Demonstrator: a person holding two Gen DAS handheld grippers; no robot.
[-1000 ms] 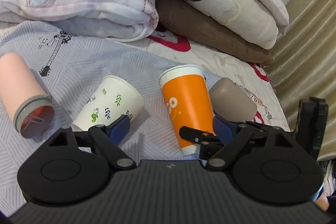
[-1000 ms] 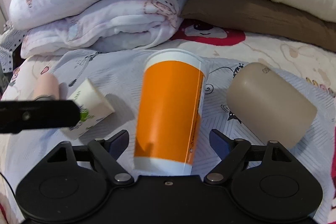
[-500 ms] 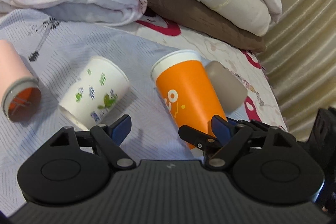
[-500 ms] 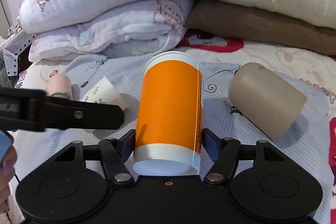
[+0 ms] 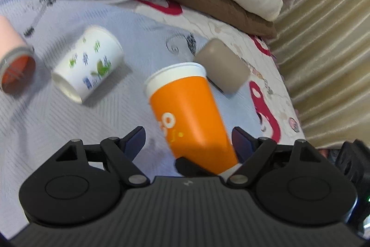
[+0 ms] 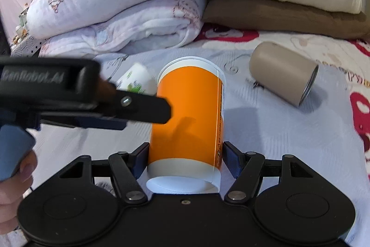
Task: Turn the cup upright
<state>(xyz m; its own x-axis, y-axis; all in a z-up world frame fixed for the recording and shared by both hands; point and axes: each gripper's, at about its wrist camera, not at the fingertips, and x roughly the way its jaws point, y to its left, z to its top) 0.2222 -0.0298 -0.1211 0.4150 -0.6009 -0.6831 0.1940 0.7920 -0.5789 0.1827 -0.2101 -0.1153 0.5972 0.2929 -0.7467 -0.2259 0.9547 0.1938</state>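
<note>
Four cups on bedsheet point(image 5: 69, 131), right tongs point(image 6: 185, 159) clamping orange cup point(image 6: 187, 117), left tongs point(image 5: 188, 138) spread apart.

White cup point(image 5: 89, 65): on its side with leaf print, ahead-left of the left gripper.
Tan cup point(image 6: 283, 73): on its side, ahead-right of the right gripper.
Pink cup point(image 5: 13, 61): lying far left, possibly a tumbler.
Folded quilts point(image 6: 120, 4): stacked beyond.
Bed point(image 6: 289, 131): patterned sheet underneath.
</note>
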